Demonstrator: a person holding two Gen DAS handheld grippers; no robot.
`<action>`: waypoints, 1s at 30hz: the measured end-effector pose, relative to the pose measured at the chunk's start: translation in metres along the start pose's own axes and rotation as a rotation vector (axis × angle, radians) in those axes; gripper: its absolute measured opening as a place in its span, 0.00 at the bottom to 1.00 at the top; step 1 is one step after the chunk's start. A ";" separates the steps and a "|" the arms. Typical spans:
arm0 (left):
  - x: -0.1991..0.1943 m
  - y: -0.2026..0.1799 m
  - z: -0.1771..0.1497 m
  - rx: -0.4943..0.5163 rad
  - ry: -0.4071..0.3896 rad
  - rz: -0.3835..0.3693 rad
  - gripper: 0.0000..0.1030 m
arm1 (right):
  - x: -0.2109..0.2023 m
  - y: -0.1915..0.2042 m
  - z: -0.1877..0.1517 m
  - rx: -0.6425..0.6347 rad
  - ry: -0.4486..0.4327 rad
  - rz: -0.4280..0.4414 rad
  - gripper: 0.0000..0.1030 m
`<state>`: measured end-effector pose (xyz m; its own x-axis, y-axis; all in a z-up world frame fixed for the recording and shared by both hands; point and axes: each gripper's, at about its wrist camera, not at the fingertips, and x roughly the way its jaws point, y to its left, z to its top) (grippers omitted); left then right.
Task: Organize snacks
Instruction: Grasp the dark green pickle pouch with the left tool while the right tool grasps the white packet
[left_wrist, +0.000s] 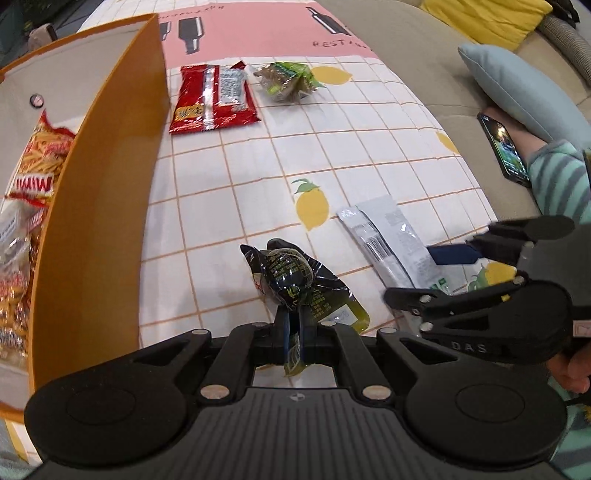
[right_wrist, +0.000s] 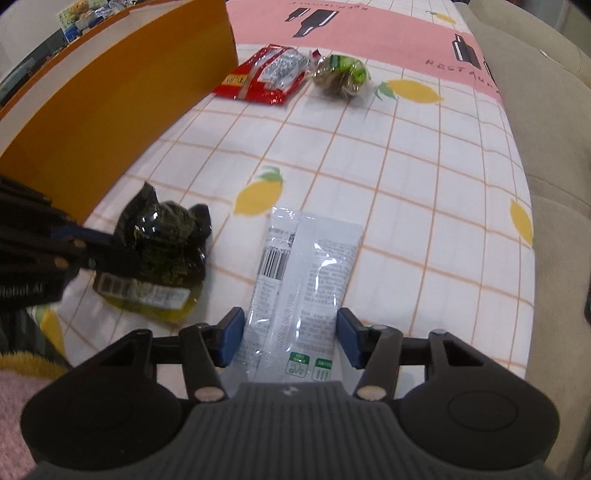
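While your left gripper (left_wrist: 293, 332) is clenched on the dark packet (left_wrist: 295, 284), the orange box (left_wrist: 107, 177) stands just to that packet's left, open top already showing snacks, so this hand is the nearer one to drop in.

From your right wrist, the white packet (right_wrist: 303, 284) lies between the right gripper's (right_wrist: 291, 339) half-spread pads, long axis running straight along the fingers; whether they press it, I cannot tell.
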<state>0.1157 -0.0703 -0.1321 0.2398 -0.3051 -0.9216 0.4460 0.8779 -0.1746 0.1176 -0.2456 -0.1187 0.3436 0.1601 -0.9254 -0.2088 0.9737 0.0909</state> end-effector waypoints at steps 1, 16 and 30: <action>-0.001 0.002 0.000 -0.020 -0.010 0.001 0.08 | -0.001 -0.001 -0.002 0.003 -0.001 0.000 0.52; 0.013 0.019 0.002 -0.268 -0.123 0.088 0.71 | -0.006 0.002 0.001 0.024 -0.099 0.017 0.70; 0.024 0.007 -0.002 -0.161 -0.147 0.105 0.42 | 0.001 0.012 -0.001 -0.011 -0.105 -0.079 0.67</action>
<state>0.1225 -0.0710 -0.1565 0.4056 -0.2489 -0.8795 0.2715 0.9516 -0.1441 0.1143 -0.2337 -0.1193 0.4532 0.0999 -0.8858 -0.1875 0.9822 0.0149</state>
